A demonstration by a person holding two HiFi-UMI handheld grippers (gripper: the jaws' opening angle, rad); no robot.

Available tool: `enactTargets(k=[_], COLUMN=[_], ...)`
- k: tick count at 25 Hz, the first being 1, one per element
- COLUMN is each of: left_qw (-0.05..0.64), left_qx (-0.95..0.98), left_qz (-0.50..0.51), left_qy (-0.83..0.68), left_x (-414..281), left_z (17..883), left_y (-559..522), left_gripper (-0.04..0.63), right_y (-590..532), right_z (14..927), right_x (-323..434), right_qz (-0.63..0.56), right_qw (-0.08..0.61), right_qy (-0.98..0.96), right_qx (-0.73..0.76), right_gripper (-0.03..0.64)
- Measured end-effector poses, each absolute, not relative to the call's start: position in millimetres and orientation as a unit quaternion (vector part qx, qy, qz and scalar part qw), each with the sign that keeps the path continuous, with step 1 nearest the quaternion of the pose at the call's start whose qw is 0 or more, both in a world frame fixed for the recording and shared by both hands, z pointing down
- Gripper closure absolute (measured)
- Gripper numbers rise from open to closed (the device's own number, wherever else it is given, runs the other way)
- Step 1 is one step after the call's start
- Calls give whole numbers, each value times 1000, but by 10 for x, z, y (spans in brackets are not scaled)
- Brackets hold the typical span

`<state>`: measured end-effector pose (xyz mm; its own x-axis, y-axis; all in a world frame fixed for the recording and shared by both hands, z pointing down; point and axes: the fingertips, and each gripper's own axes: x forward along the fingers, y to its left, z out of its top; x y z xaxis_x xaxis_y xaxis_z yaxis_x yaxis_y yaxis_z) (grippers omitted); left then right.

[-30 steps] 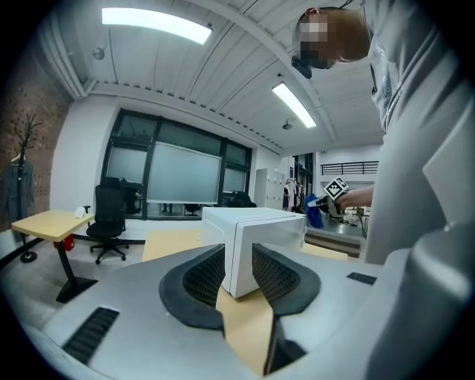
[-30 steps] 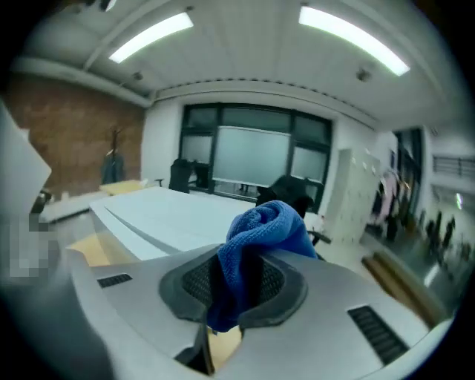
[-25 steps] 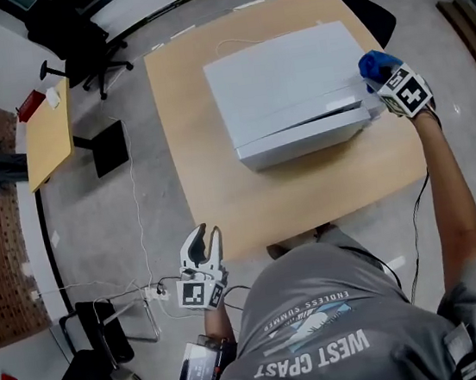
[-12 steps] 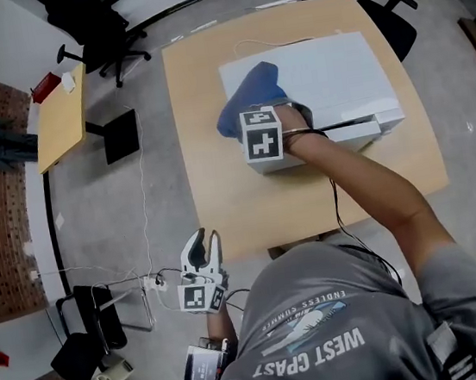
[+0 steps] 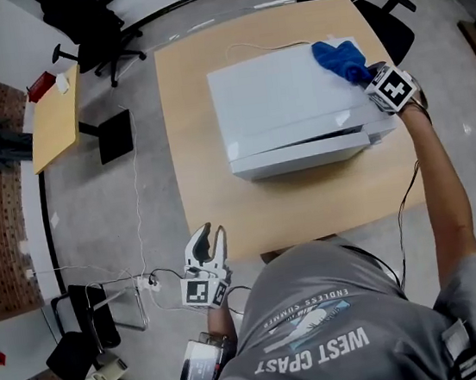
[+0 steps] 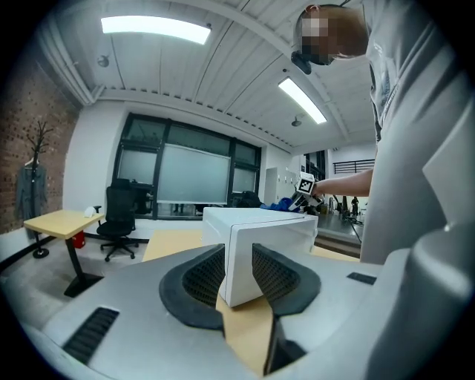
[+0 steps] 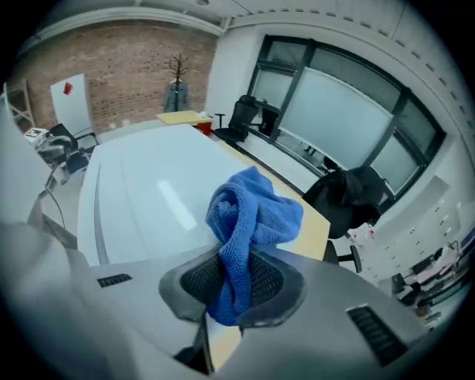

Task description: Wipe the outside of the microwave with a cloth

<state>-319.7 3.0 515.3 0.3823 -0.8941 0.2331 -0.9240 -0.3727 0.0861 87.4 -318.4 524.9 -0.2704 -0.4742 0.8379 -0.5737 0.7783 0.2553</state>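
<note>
The counter (image 5: 198, 181) carries the microwave (image 5: 283, 101), set toward its far right part. I judge the step in hand to be the wipe of the top panel, with work at that panel's far right corner.

The right tool (image 5: 364, 77) reaches over that corner. In the right gripper view its jaws are clenched on the cloth (image 7: 252, 211), with the blue fabric pinched between the ribbed pads. The left tool (image 5: 207, 237) hangs off the counter's near edge, over the floor beside my waist. Its jaws stand apart and grasp nothing. The microwave shows between them only as a distant object.

The next move, in my judgement, calls for:
- keeping the clamp firm so the fabric does not slip out;
- pressing the bunched cloth flat on the panel;
- drawing it across the top toward the left edge;
- then taking the side walls and the front, which appear unwiped.

Orientation of the microwave: its long axis runs left to right across the head view, slightly tilted. The front, marked by the door seam, faces my side of the counter.

Orientation of the cloth (image 5: 341, 60): it lies on the top panel and extends from the right tool toward the far left. Its long axis follows the line of the jaws, and its free end is bunched in a loose fold.
</note>
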Motion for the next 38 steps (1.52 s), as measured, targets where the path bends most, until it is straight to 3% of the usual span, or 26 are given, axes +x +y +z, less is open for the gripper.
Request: enactTargets(k=[3,6,10,17,21,26,34,36,38], left_qw=[103,102,101,114,122,119,124,127,125], left_qx=[826,824,815,782,777,792,833,833,832], left_qz=[76,79,85,89,86,74,75,72,78], left_qy=[-549,-552,-565,-606,-611,-594,-534,-533,-534], left_x=[-3064,-2926,-2726,-2724,-2831,-3153,-3198,-3116,-2984], left_z=[5169,5145,5075,5125,5205,5377,5646,5581,5511], left_y=[-57,-104,-61,180,279,215,-99,-142,-211], left_gripper=[466,466,466,466,466,466,466,466,466], right_y=[-3317,-3480,-3562,-3022,-2751,-3113,-3549,-3457,-3470], right_z=[5315,5238,5133,5203,5264,5370,5338,5267,5017], right_x=[1148,792,-272,-2429,-2945,-2351,376,988,1489], right_qz=[37,-7,-45,-140,-156,-80,54,146,264], right_qw=[532,535,485,500,481,474,491,414,244], right_qy=[-780,-792,-849,-854,-863,-875,-817,-831,-850], right_qx=[326,294,207,23,-23,57,297,341,384], right_gripper=[555,555,555,555,555,555,555,555,555])
